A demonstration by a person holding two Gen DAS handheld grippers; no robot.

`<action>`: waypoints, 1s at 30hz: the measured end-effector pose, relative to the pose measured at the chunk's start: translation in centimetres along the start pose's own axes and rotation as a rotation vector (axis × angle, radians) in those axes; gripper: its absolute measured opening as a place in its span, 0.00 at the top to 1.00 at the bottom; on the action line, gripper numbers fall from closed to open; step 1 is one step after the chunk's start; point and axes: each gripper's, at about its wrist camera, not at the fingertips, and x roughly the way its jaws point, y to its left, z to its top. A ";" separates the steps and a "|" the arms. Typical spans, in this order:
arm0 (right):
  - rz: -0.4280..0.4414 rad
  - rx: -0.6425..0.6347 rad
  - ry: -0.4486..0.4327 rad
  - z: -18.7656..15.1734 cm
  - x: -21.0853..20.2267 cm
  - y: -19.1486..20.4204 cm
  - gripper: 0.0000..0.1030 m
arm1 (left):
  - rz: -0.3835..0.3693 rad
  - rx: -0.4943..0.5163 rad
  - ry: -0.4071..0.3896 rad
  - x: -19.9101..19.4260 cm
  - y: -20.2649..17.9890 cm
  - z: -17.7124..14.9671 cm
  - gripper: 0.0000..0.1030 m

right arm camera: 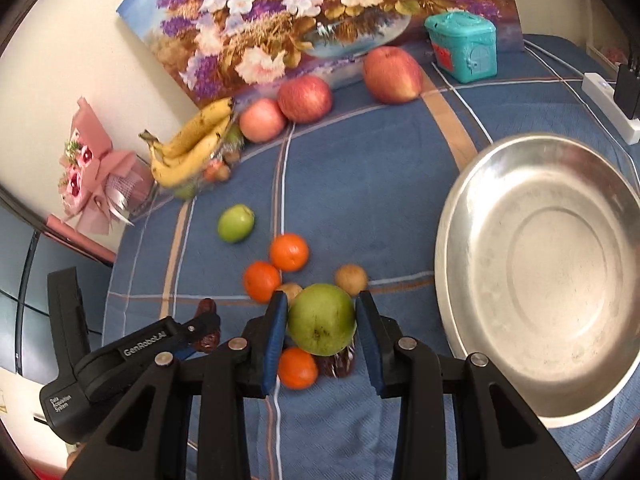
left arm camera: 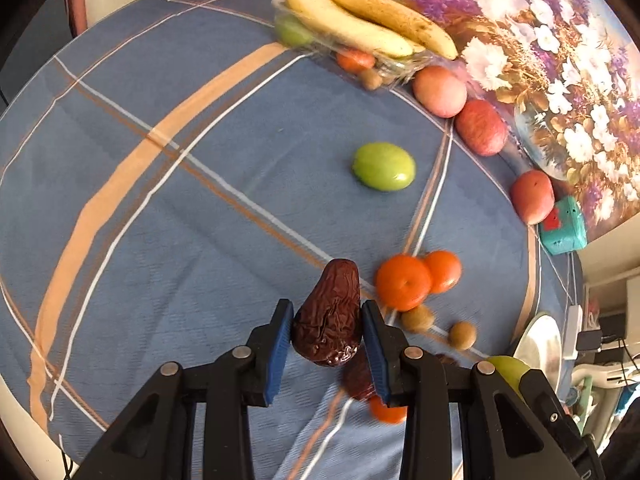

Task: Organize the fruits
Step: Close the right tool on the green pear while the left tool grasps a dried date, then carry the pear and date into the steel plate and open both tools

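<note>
- Left wrist view: left gripper (left arm camera: 327,334) fingers (left arm camera: 280,354) clamp a wrinkled dark date (left arm camera: 330,314), lifted over the blue plaid surface (left arm camera: 160,200).
- Right gripper (right arm camera: 321,326) fingers (right arm camera: 275,340) grip a green fruit (right arm camera: 321,323), raised above one orange (right arm camera: 297,368).
- Metal bowl (right arm camera: 460,208) sits near the surface's right edge.
- Apples (right arm camera: 305,99) line the far edge by the painting (right arm camera: 304,12).

Both grippers, the left gripper (left arm camera: 326,354) and the right gripper (right arm camera: 322,342), are built of matte black plastic arms joined by round silver rivets, and blue ribbed pads (right arm camera: 276,344) are fitted inside the fingers; white lettering is printed on the left one's housing
</note>
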 end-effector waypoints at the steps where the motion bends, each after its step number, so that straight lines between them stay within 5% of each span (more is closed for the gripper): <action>1: -0.001 -0.001 -0.008 0.2 -0.1 0.0 0.65 | 0.003 0.002 -0.007 0.1 -0.5 0.2 0.64; 14: -0.040 0.026 -0.071 1.4 -1.9 -2.3 0.65 | -0.049 0.081 -0.079 -0.4 -6.2 -0.1 0.64; 30: -0.210 0.266 -0.170 1.8 -6.2 -12.2 0.65 | -0.189 0.406 -0.063 -1.2 -15.2 -5.6 0.64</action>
